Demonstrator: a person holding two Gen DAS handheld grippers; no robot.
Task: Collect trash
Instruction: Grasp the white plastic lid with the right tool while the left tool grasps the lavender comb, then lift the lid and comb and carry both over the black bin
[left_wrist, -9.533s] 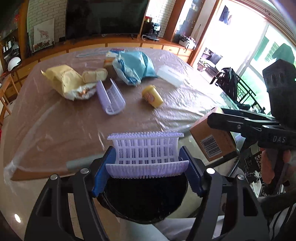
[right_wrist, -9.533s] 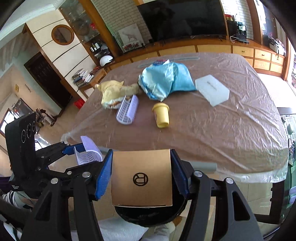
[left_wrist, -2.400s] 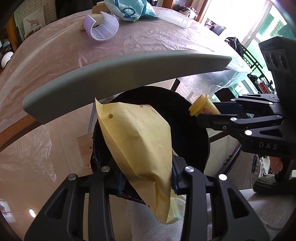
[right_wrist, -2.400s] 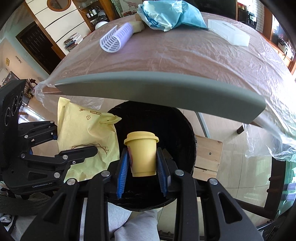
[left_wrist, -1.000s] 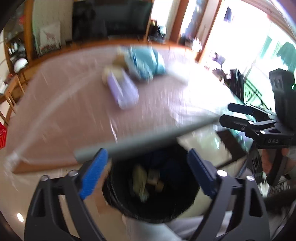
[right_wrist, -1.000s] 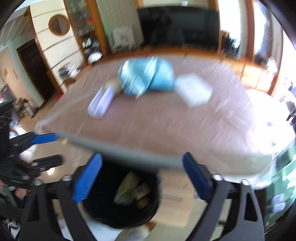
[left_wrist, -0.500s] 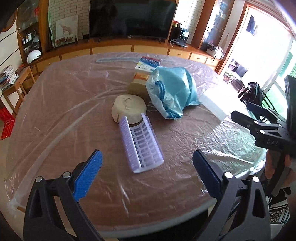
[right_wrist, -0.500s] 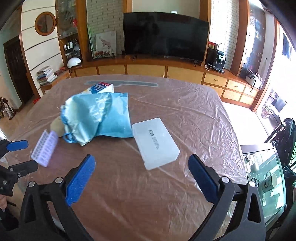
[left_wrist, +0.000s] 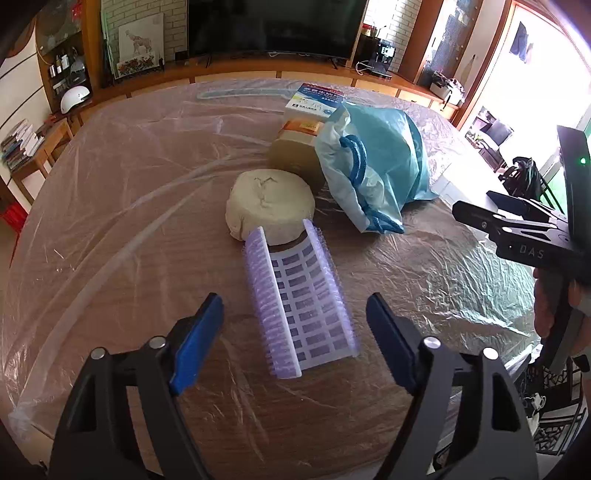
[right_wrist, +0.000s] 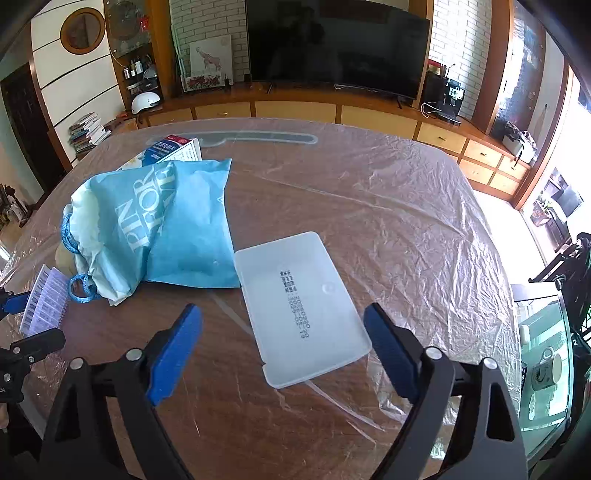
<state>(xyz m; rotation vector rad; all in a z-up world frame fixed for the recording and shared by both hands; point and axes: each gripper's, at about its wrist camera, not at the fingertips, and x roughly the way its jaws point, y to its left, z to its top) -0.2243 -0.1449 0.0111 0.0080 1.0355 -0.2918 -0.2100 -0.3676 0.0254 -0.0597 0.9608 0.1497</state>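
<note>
1. Left wrist view: a couple of seconds back the left gripper (left_wrist: 293, 341) was over the black bin with a yellow bag; now it is empty over the table (left_wrist: 110, 221), and its jaws have just been closing in from wide. The lilac ribbed plastic tray (left_wrist: 299, 301) lies lower centre between the blue pads, which do not touch it yet. Just above it sits a round beige wrapped lump (left_wrist: 269, 203), and to the upper right the blue drawstring bag (left_wrist: 384, 166) lies against a tan box (left_wrist: 295, 155).

2. Right wrist view: the right gripper (right_wrist: 282, 345), rid of its yellow cup, is likewise empty and narrowing. The frosted plastic lid (right_wrist: 301, 306) lies centre frame, partly between the pads and clear of both; I can't be sure it is a lid rather than a shallow box.

3. So both earlier pieces look binned, and each hand seems set on its next piece.
</note>
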